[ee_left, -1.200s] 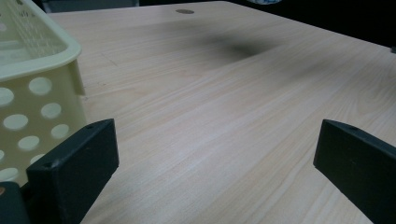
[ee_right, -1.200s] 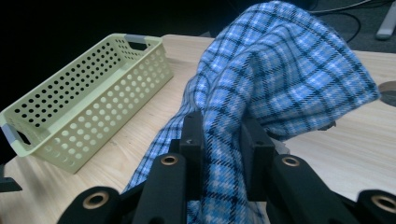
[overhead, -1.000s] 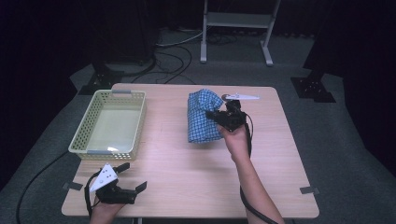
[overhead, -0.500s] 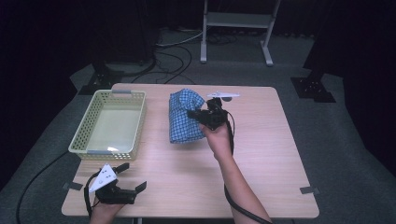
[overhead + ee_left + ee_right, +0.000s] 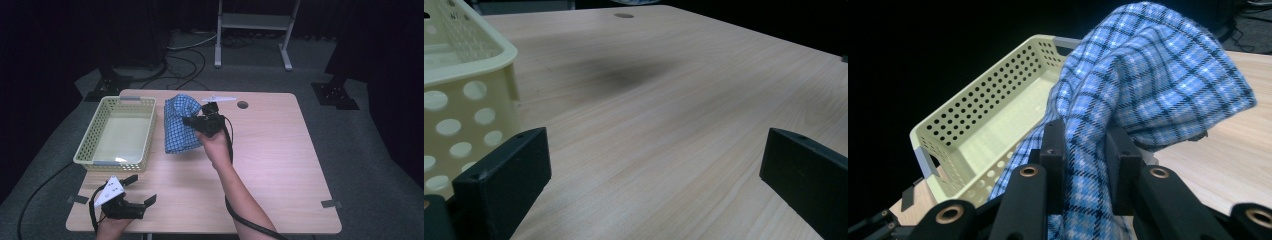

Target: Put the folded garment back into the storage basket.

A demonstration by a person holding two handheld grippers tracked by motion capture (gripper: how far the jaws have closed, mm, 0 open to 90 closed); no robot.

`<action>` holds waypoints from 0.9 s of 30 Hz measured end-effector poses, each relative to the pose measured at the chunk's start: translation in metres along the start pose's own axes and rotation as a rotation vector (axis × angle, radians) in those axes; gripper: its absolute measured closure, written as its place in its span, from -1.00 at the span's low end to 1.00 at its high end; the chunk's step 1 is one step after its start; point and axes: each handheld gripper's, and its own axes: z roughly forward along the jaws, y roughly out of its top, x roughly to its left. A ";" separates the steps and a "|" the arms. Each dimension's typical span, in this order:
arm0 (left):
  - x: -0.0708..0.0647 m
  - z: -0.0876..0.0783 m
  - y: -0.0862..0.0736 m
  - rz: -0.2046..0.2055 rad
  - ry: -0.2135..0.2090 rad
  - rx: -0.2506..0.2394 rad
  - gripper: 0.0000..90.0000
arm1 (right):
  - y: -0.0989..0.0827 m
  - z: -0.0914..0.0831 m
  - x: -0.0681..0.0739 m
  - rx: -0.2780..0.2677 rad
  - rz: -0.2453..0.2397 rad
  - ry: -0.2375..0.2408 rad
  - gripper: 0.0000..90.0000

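Dark floor and cables surround your wooden tabletop (image 5: 280, 165). Your right claw (image 5: 192, 121) is pinching the blue checked cloth (image 5: 177, 125) near the far edge, lifting a fold while the rest drapes down onto the wood just beside the yellow basket (image 5: 89, 145). Your left claw (image 5: 140, 192) rests at the near left corner, spread wide with nothing between its jaws, close to the basket's near wall.

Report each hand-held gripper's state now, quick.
Left hand-held gripper: open, holding nothing, near the table's front edge.
Right hand-held gripper: closed on the blue checked cloth, beside the yellow basket.
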 end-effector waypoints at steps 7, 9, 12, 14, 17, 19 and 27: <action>0.000 0.000 0.000 -0.003 0.003 -0.004 -1.00 | 0.002 0.020 0.014 0.003 0.010 0.032 0.66; 0.000 0.000 0.000 -0.004 0.002 -0.005 -1.00 | 0.003 0.025 0.019 0.013 0.005 0.044 0.66; 0.000 0.000 0.000 -0.005 0.003 -0.006 -1.00 | 0.005 0.033 0.026 0.017 0.003 0.063 0.66; 0.000 0.000 0.000 -0.004 0.001 -0.006 -1.00 | 0.006 0.037 0.030 0.015 0.014 0.073 0.66; 0.000 0.000 0.000 -0.005 0.001 -0.008 -1.00 | 0.009 0.045 0.037 0.008 0.014 0.080 0.66; 0.000 0.000 0.000 -0.004 0.001 -0.008 -1.00 | 0.012 0.050 0.044 0.008 0.001 0.076 0.66; 0.000 0.000 0.000 -0.002 -0.005 -0.006 -1.00 | 0.019 0.072 0.063 0.003 -0.022 0.075 0.65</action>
